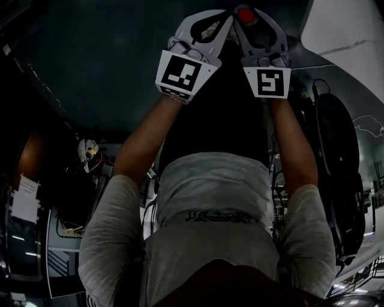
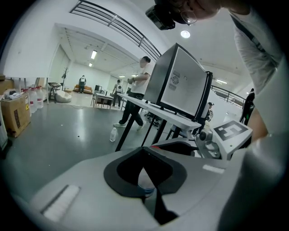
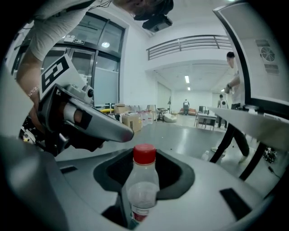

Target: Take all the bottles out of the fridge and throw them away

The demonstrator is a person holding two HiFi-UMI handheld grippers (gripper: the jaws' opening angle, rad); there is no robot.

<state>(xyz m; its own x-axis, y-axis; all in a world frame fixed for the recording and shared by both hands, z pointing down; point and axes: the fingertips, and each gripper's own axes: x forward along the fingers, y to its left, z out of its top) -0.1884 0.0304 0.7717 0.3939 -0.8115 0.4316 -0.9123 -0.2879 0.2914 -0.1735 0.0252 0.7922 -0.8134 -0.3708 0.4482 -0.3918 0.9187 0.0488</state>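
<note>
In the right gripper view a clear plastic bottle (image 3: 143,182) with a red cap stands upright between the jaws of my right gripper (image 3: 145,168), which is shut on its lower body. The head view shows both grippers raised side by side, and the red cap (image 1: 246,15) peeks out of the right gripper (image 1: 259,29). My left gripper (image 1: 206,28) is shut; in its own view the left gripper (image 2: 145,173) has its jaws together, with only a small pale, blue-edged patch showing at the seam. The grey fridge (image 2: 180,85) stands on a white table (image 2: 158,113).
A clear bottle (image 2: 113,134) stands on the shiny grey floor beside a table leg. Cardboard boxes and jugs (image 2: 18,108) line the left wall. People (image 2: 135,90) stand by the tables further back. The fridge's side (image 3: 259,54) and the table (image 3: 253,122) fill the right gripper view's right.
</note>
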